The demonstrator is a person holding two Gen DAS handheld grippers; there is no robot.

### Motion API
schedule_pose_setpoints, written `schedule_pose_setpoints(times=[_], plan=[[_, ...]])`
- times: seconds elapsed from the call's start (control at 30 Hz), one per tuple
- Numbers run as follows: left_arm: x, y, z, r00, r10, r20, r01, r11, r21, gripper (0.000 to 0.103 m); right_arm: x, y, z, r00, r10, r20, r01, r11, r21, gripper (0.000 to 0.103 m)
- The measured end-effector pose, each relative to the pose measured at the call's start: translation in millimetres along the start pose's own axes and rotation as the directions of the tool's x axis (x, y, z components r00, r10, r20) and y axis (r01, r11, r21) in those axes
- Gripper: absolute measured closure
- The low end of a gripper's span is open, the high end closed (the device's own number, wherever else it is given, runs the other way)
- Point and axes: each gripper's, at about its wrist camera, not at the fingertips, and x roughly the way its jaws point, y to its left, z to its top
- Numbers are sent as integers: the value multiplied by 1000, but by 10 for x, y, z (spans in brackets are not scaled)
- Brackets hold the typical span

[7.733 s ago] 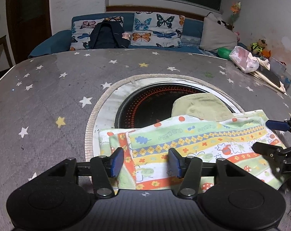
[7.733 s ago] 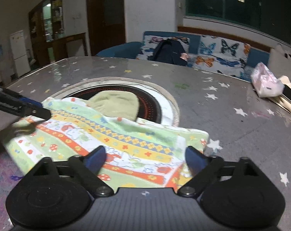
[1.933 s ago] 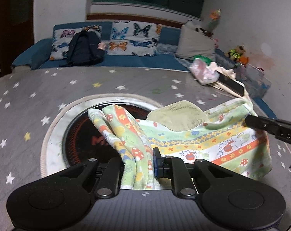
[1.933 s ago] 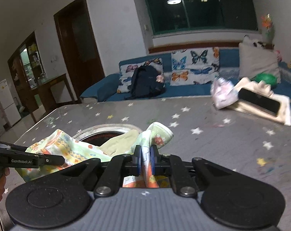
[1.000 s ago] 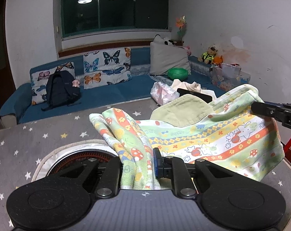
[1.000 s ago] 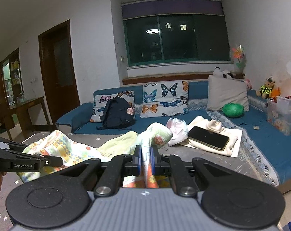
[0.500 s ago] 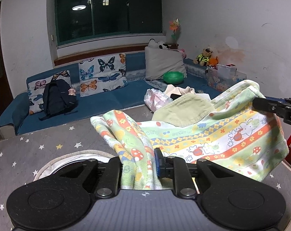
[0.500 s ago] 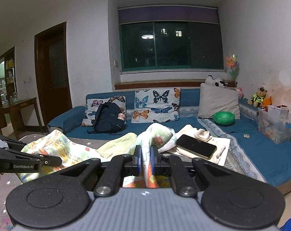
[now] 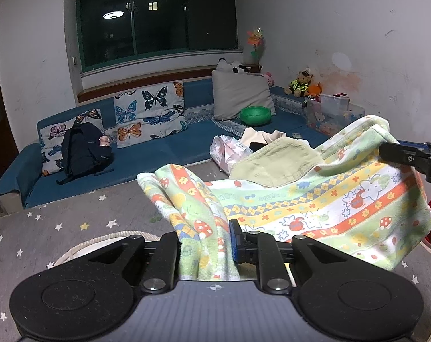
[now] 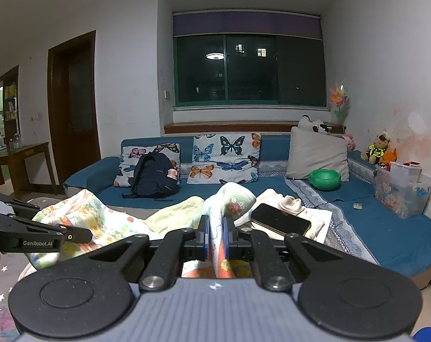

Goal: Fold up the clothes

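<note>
A small patterned garment (image 9: 315,199), light green with orange and yellow stripes and mushroom prints, hangs stretched in the air between my two grippers. My left gripper (image 9: 205,239) is shut on its bunched left corner. My right gripper (image 10: 215,233) is shut on its other corner (image 10: 232,199). The right gripper also shows at the right edge of the left wrist view (image 9: 409,156), and the left gripper at the left edge of the right wrist view (image 10: 38,233). The garment's plain olive inner side (image 9: 275,162) shows at the top. The garment is lifted above the grey star-print table (image 9: 58,228).
A blue sofa (image 10: 272,188) with butterfly cushions, a black backpack (image 9: 84,148), a grey pillow and a green bowl (image 10: 325,179) lies behind. A phone on cloth (image 10: 281,222) and a pink plastic bag (image 9: 229,151) lie near the table edge. A round inset (image 9: 81,250) sits in the table.
Both grippers shut on the garment's corners and lifted it off the table. Over the last second it has risen a little higher still, and both views tilted up toward the sofa and window.
</note>
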Motion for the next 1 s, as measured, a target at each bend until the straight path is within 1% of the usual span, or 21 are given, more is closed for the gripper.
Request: schedule_pose_setpoints(times=[0.33,0.47,0.8,1.0], plan=[[174,-34,-3,999,6,-31,-6,1000,6,83,109,-47,-53,1000,-5,-16,5,1000,15,95],[288,-47,-17,998,7,-56,-8,1000,-1,83,188,-85,-93,1000,-6,-30,7,1000,30,95],[542,-74,-121,994,10,-113,-10,1000,1,83,426,-165,-307,996,-8,-94,13,999,51,95],[712,-81,-251,987,16,-161,-16,1000,3,83,552,-163,-482,991,4,-134,6,997,72,95]])
